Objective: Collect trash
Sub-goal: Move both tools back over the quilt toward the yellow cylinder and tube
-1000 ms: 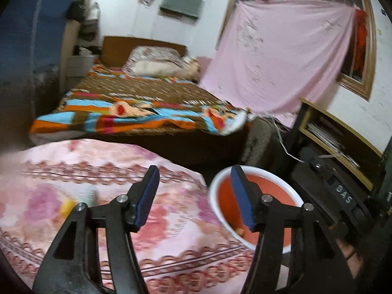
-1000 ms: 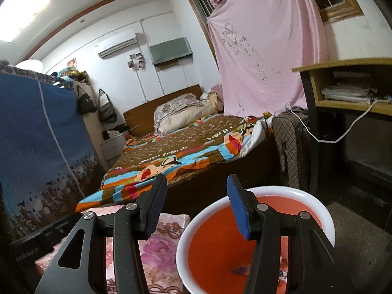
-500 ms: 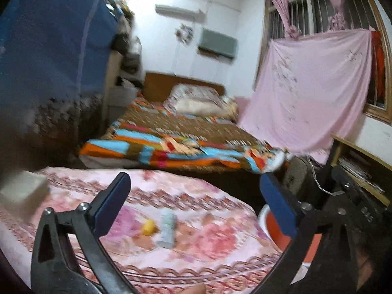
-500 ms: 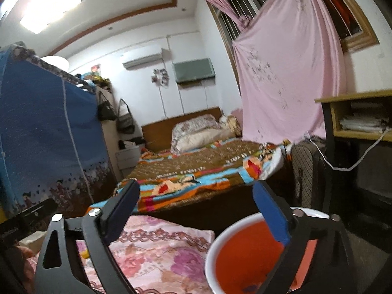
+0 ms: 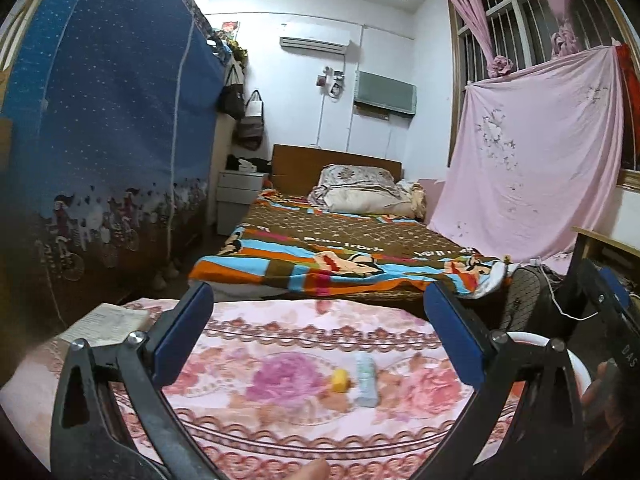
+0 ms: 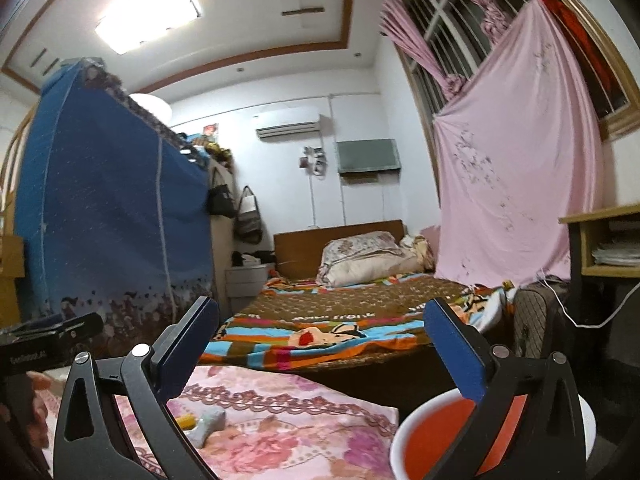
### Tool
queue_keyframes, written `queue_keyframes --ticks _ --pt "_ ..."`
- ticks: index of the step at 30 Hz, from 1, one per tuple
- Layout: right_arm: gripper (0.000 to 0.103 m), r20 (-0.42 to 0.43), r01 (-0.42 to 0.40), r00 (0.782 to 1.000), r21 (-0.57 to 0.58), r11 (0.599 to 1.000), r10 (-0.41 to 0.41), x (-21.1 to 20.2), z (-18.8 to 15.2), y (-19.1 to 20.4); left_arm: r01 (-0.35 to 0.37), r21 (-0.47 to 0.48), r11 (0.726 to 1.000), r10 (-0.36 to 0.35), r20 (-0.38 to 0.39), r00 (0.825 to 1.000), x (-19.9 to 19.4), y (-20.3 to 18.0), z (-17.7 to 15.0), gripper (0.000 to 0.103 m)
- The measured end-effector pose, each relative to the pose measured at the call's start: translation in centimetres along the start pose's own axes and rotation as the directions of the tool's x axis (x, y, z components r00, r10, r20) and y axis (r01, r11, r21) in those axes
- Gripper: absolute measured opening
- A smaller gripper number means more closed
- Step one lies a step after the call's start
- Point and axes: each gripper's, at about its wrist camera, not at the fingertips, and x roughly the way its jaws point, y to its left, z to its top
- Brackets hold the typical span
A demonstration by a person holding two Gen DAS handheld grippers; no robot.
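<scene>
Both the left tool [image 5: 318,330] and the right tool [image 6: 320,344] stand wide open and hold nothing. A yellow scrap [image 5: 339,380] and a pale tube [image 5: 366,378] lie ahead of the left tool on the bench [image 5: 280,320], uncollected. The orange basin [image 6: 432,440] sits below the right tool; its contents are hidden, possibly some trash.

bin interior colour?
Orange-red inside the bin, with a white rim; clearest in the right wrist view.

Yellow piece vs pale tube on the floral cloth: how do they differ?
The yellow piece is small, stubby and bright; the pale tube is longer, slim and whitish-green. The yellow piece sits left of the pale tube in the left wrist view. Both lie side by side on the floral cloth, neither gripped.
</scene>
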Motion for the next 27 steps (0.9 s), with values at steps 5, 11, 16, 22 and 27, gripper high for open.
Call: queue_keyframes --ticks 5,11,16,22,27 --pt "0.103 -0.029 -0.051 0.998 -0.051 0.997 0.050 0.9 -0.8 2.3 -0.036 0.001 0.999 0.036 0.011 0.999 -0.2 1.8 -0.2 0.092" --pt "0.103 -0.080 -0.092 0.993 -0.129 0.987 0.082 2.2 -1.8 5.0 -0.073 0.027 0.997 0.072 0.027 0.997 0.2 3.4 -0.4 0.092" --pt "0.103 -0.154 -0.134 0.982 -0.156 0.979 0.110 3.8 -2.6 6.6 -0.084 0.039 0.996 0.083 0.030 0.996 0.7 4.4 -0.8 0.092" --pt "0.088 -0.335 -0.211 0.930 -0.149 0.966 0.152 7.0 -3.9 7.9 -0.081 0.060 0.995 0.082 -0.028 0.996 2.0 5.3 -0.9 0.092" --pt "0.071 -0.516 -0.286 0.835 -0.111 0.952 0.191 9.4 -5.9 8.8 -0.075 0.071 0.995 0.084 -0.132 0.988 4.1 5.8 -1.7 0.091"
